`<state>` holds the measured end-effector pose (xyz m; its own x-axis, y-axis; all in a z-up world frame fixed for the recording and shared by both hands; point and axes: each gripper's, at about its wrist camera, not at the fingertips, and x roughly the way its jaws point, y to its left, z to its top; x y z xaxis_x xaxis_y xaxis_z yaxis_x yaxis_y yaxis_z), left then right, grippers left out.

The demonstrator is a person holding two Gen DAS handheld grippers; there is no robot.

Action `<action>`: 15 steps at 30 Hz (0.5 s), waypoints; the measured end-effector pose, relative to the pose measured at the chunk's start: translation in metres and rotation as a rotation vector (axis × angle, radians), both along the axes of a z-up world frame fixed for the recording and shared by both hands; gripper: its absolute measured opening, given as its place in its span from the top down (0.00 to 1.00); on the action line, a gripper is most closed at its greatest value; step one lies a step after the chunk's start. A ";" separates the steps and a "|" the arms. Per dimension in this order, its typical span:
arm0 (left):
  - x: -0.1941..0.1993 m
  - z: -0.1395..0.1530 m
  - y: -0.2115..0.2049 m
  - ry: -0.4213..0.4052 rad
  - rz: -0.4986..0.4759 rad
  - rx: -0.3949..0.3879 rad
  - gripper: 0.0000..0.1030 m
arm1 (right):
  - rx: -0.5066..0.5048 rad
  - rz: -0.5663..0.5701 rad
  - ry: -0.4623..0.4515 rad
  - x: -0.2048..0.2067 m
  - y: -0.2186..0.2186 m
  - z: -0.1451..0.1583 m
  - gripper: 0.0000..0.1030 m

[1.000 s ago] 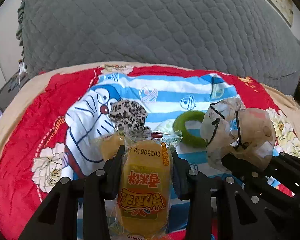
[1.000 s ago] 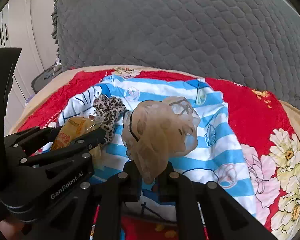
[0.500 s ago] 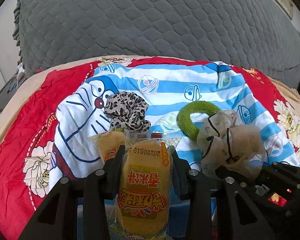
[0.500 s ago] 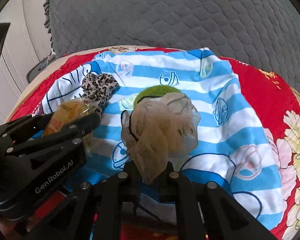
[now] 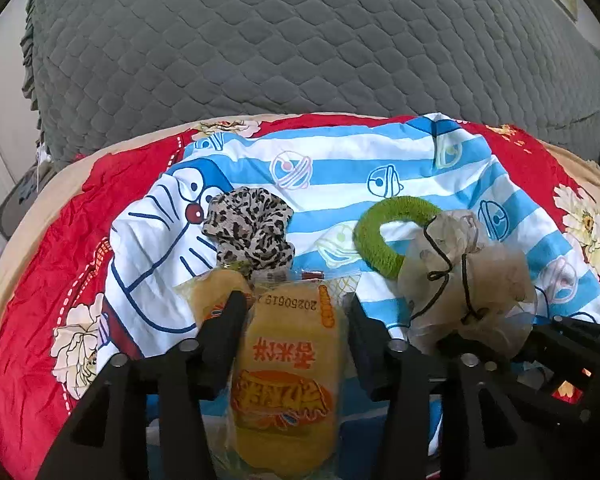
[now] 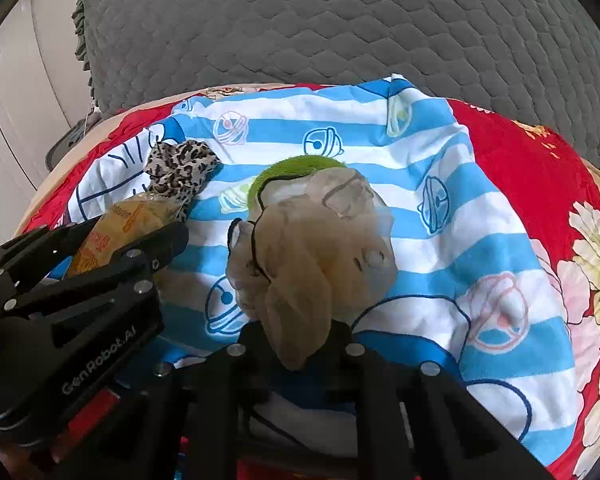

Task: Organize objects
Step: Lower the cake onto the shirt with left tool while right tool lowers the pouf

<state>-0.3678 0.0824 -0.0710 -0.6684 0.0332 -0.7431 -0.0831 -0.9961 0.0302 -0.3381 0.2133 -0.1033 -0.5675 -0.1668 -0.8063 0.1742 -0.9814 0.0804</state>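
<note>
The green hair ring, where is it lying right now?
The green hair ring lies on the blue-striped cartoon blanket, right of the leopard-print scrunchie in the left wrist view, partly hidden behind the beige sheer scrunchie.

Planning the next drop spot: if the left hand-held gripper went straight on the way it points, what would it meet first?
Probably the leopard-print scrunchie, lying on the striped cartoon blanket just past the yellow snack packet between the left hand-held gripper jaws. Depth is uncertain.

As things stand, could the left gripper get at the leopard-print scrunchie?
Probably not yet. The leopard-print scrunchie lies just ahead of the left gripper, but the yellow snack packet fills the gap between its fingers, whose jaws have just been opening. The packet must go first.
</note>
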 end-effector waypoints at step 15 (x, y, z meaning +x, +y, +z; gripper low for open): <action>0.010 -0.007 -0.009 -0.044 0.030 0.013 0.24 | 0.023 0.004 -0.015 0.009 0.003 0.000 0.46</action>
